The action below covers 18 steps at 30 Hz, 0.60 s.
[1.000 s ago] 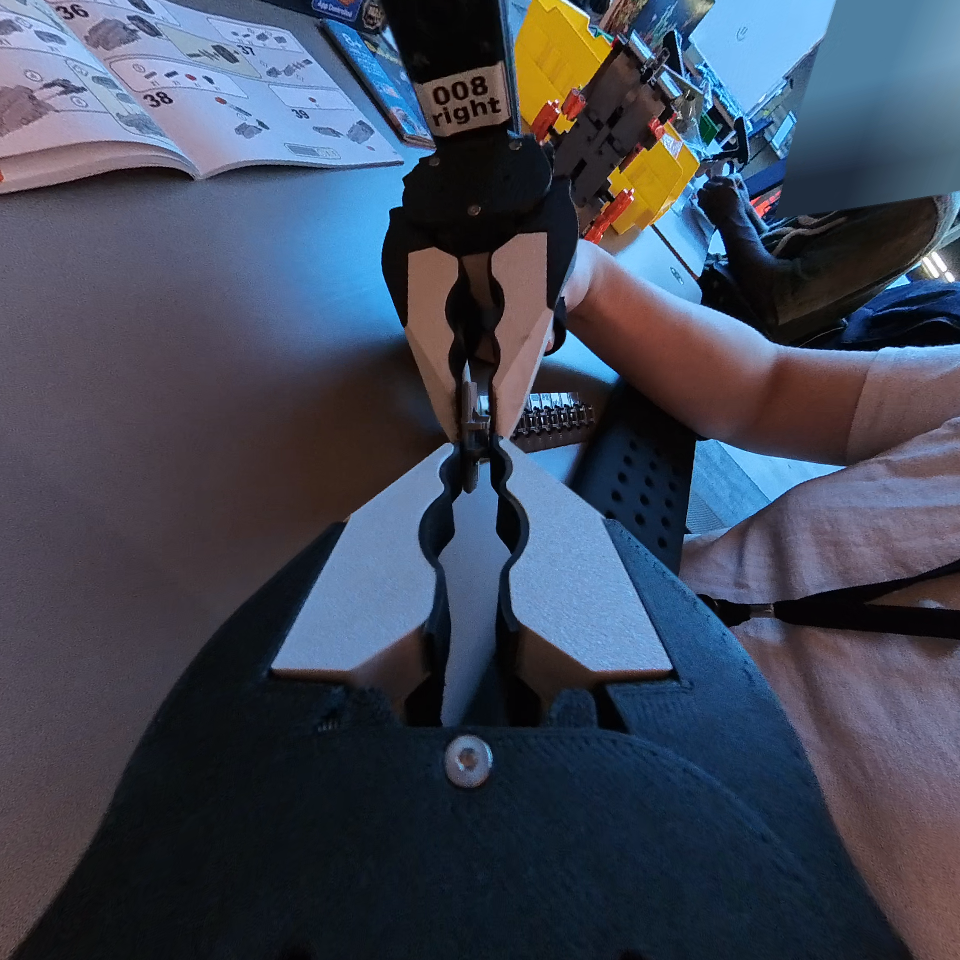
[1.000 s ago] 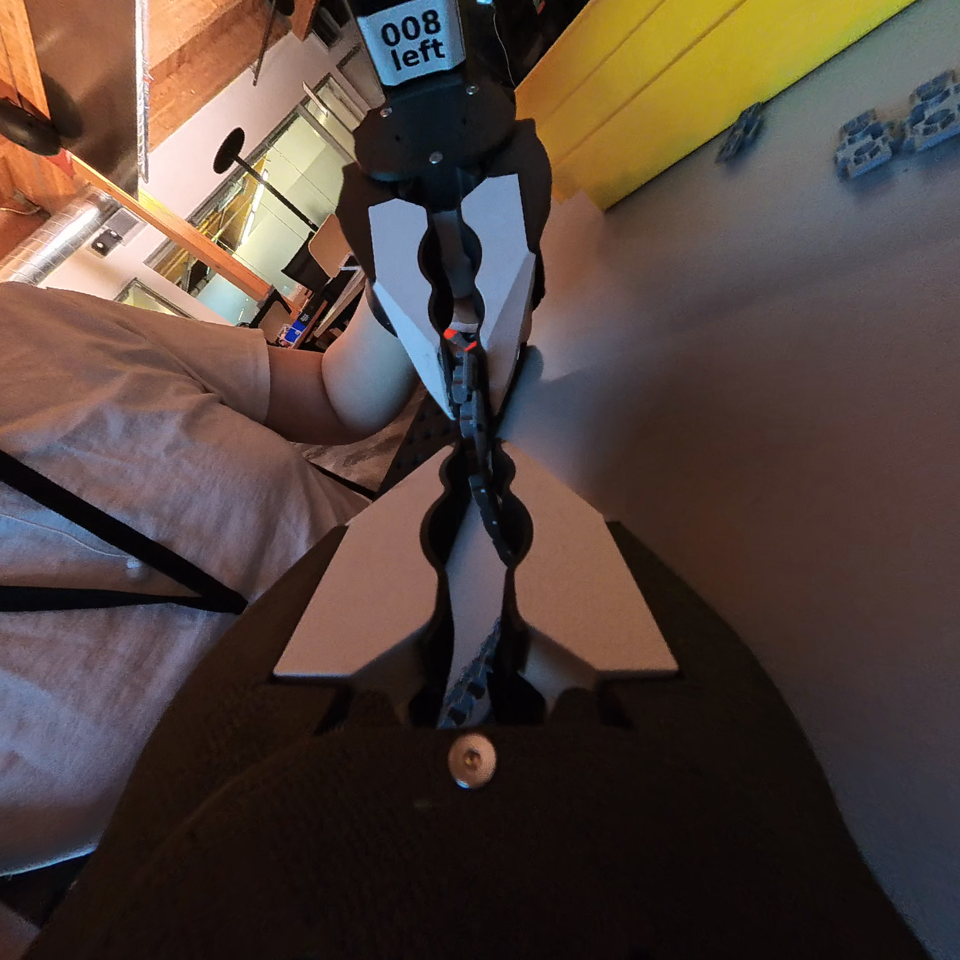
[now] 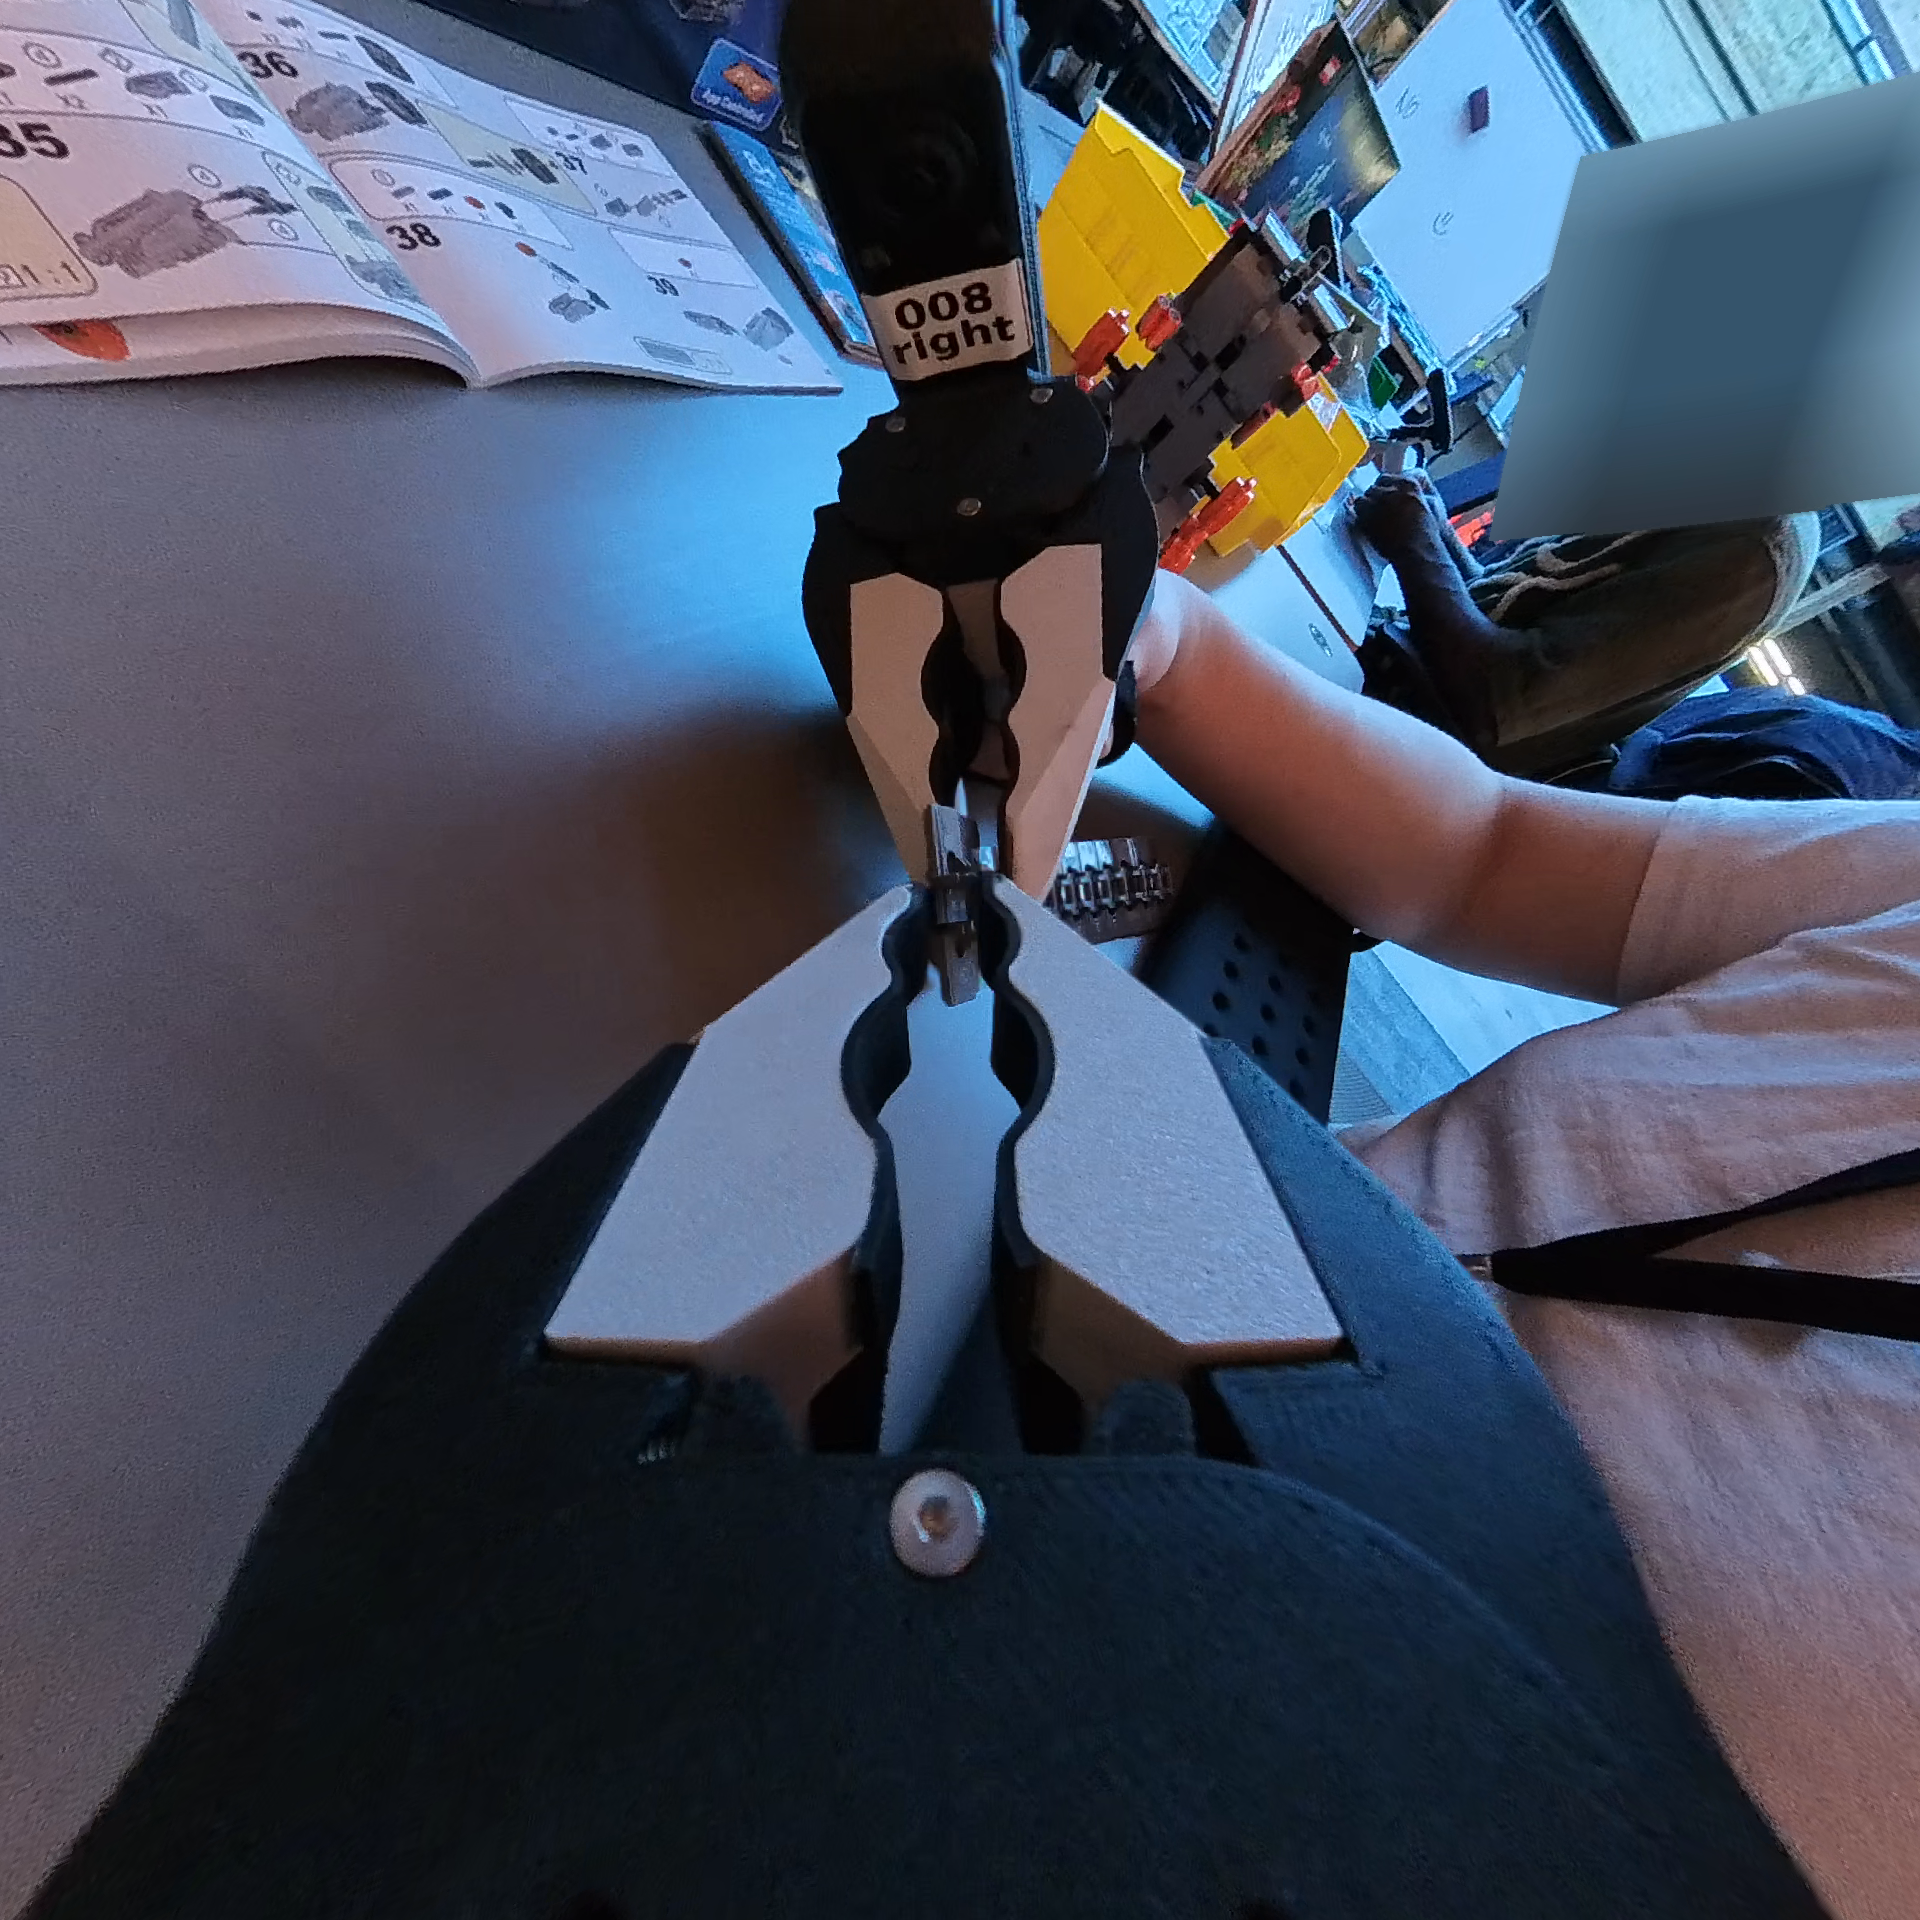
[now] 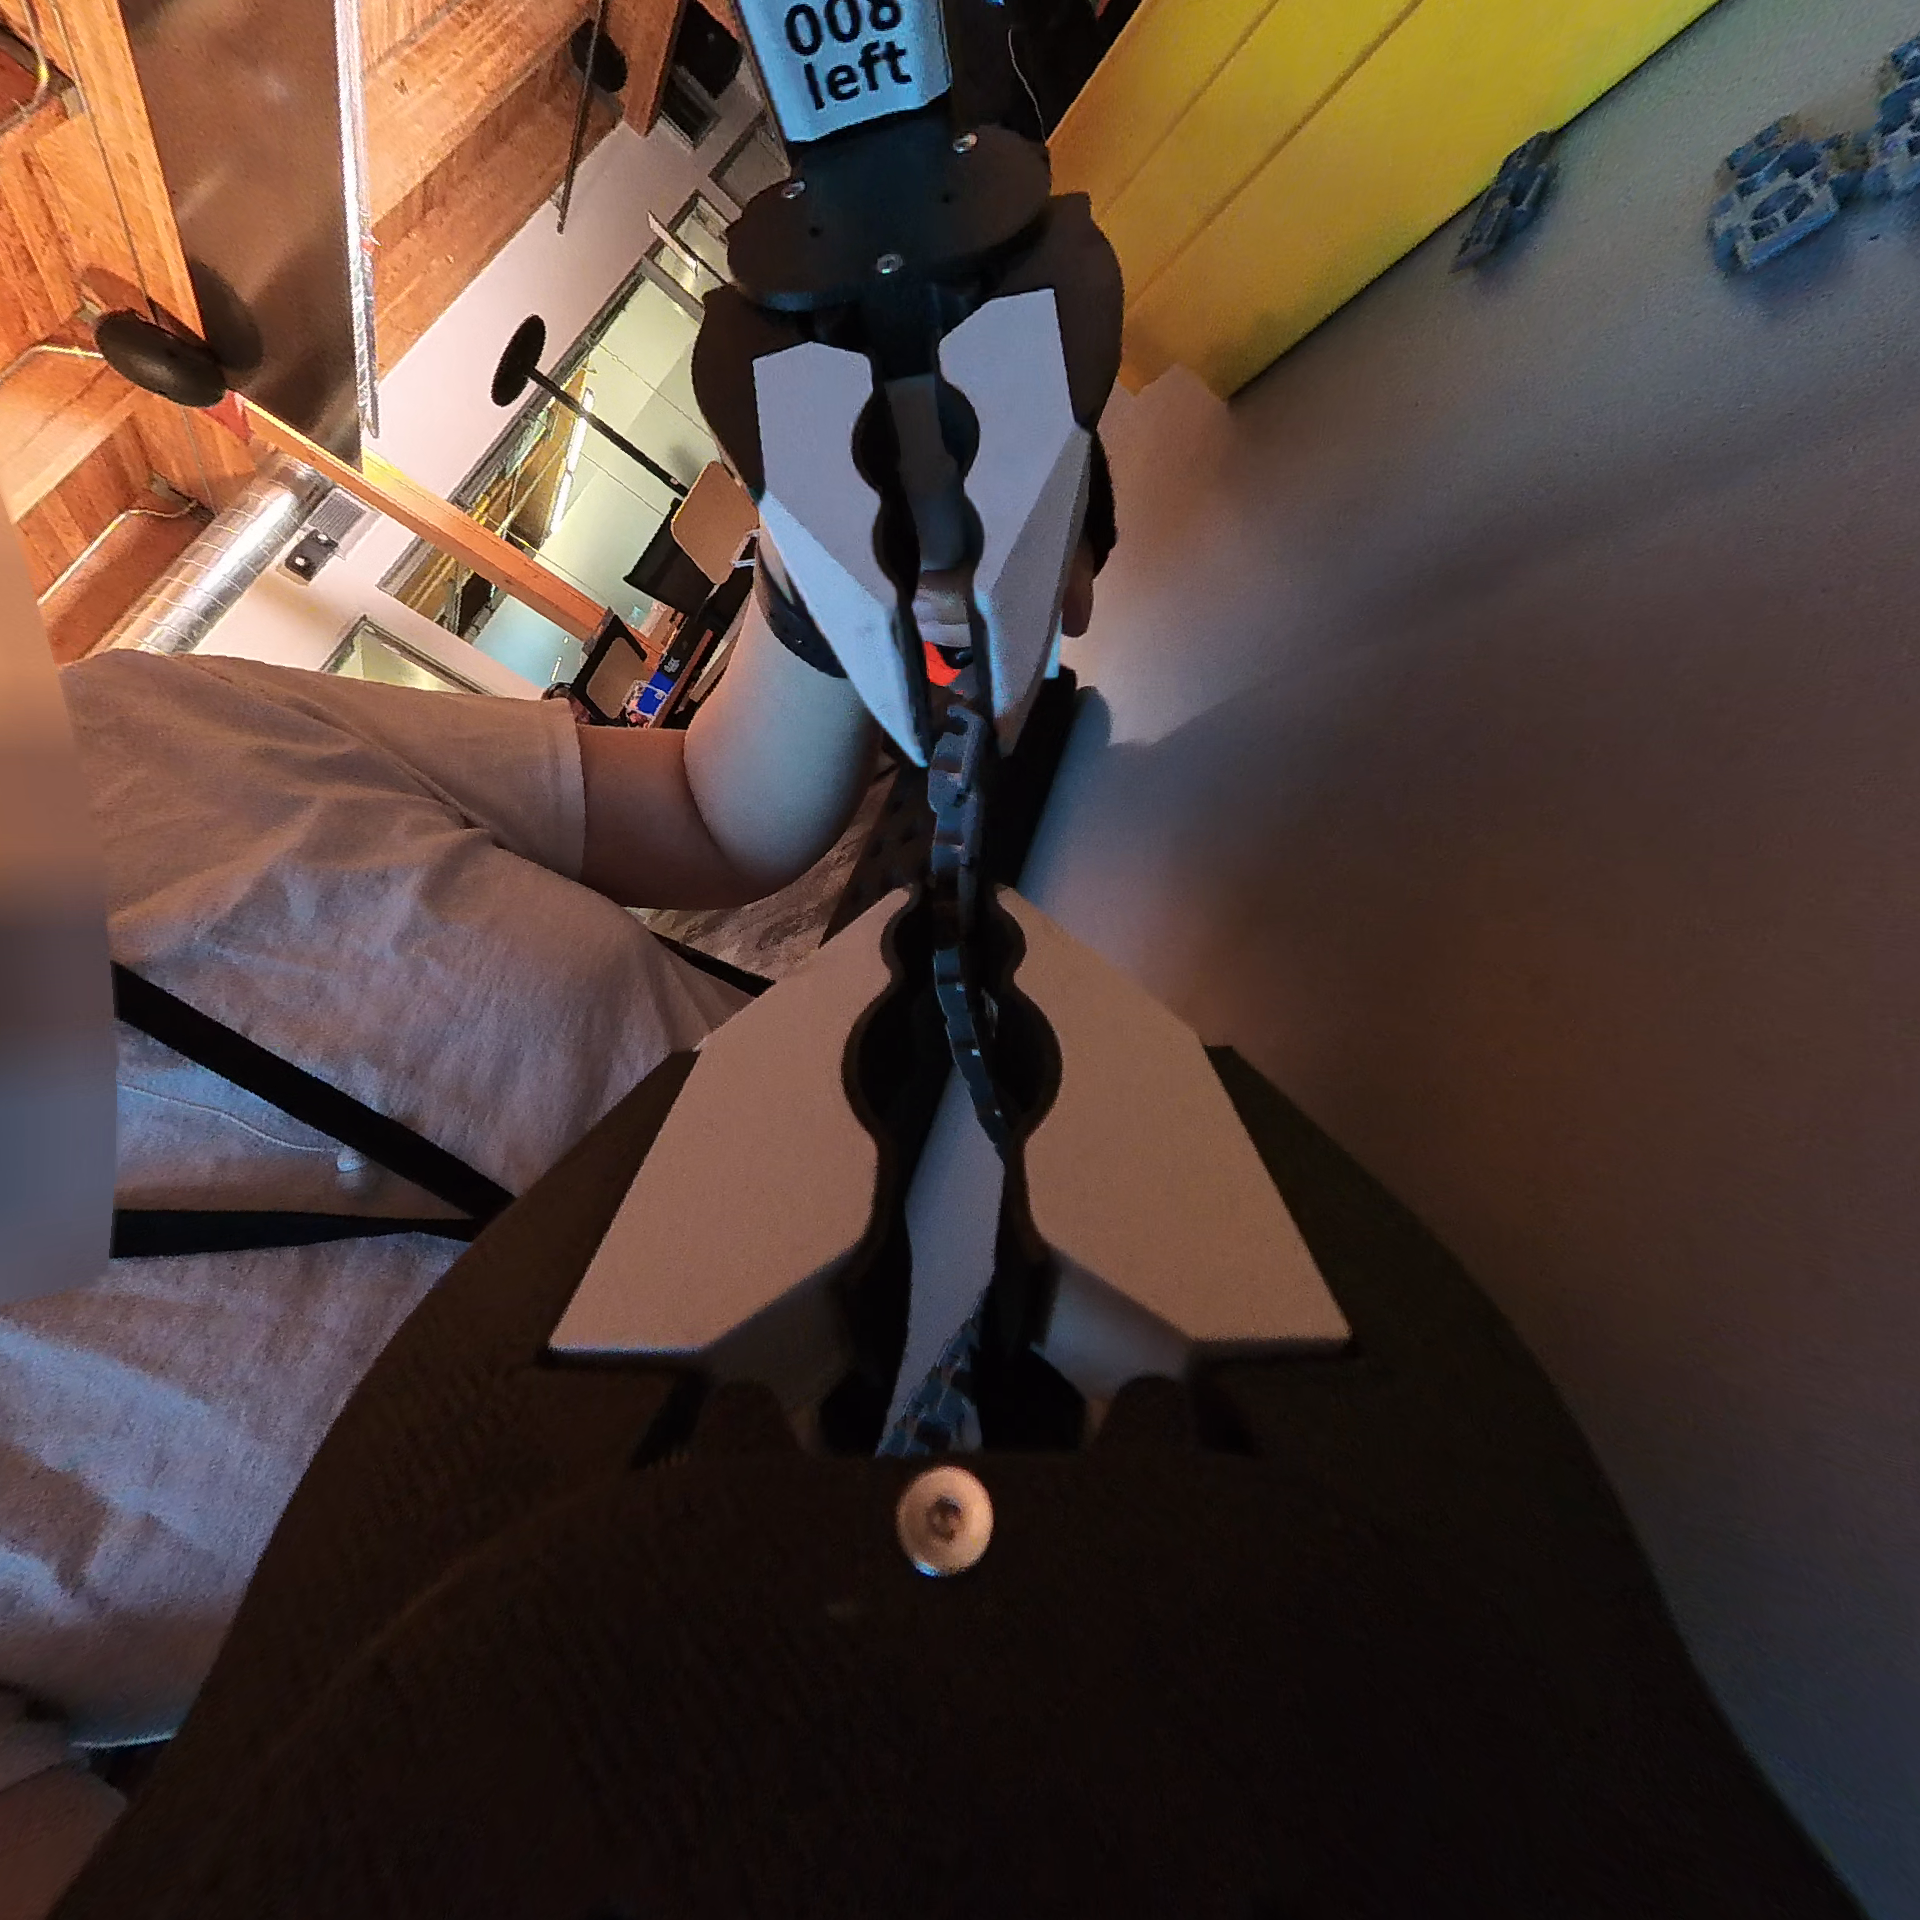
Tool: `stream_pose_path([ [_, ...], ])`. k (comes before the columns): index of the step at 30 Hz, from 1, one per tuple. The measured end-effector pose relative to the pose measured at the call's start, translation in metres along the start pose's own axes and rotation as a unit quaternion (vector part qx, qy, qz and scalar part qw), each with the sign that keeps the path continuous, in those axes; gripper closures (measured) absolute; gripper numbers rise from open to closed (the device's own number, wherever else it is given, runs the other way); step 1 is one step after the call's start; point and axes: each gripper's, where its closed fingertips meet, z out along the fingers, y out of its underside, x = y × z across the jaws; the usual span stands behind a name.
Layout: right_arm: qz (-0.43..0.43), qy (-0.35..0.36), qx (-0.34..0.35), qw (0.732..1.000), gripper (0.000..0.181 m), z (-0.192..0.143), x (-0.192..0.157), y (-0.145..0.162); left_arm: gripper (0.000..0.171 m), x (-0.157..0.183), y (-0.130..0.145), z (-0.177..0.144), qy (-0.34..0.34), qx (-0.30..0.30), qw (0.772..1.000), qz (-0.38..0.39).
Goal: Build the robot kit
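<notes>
My two grippers face each other tip to tip above a grey table (image 3: 364, 727). Between them runs a short chain of dark grey track links (image 4: 961, 831). In the left wrist view only its end (image 3: 954, 935) shows. My left gripper (image 3: 951, 920) is shut on one end. My right gripper (image 4: 951, 909) is shut on the chain, which runs back between its fingers. The right gripper also shows in the left wrist view (image 3: 971, 847), and the left gripper in the right wrist view (image 4: 945, 732). A small red piece (image 4: 940, 665) sits between the left gripper's fingers.
An open instruction booklet (image 3: 416, 208) lies at the far left. A yellow bin (image 3: 1143, 239) and a dark grey model with red pins (image 3: 1226, 353) stand behind the right gripper. Another strip of track links (image 3: 1112, 894) lies near the table edge. Loose grey pieces (image 4: 1787, 197) lie beside the yellow bin (image 4: 1351, 156). Only a small space, under 4 cm, lies between the two pairs of fingers.
The grippers have drawn slightly apart, so more of the chain shows between their tips. Both stay shut on it.
</notes>
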Motion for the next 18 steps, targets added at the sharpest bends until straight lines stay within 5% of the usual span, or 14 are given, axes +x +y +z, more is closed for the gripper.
stream_pose_path([
  [18,0.067,-0.004,0.052,0.996,0.168,-0.003,0.007,-0.013,0.167,-0.014,-0.002,-0.002,-0.109,-0.032,0.988,0.101],
])
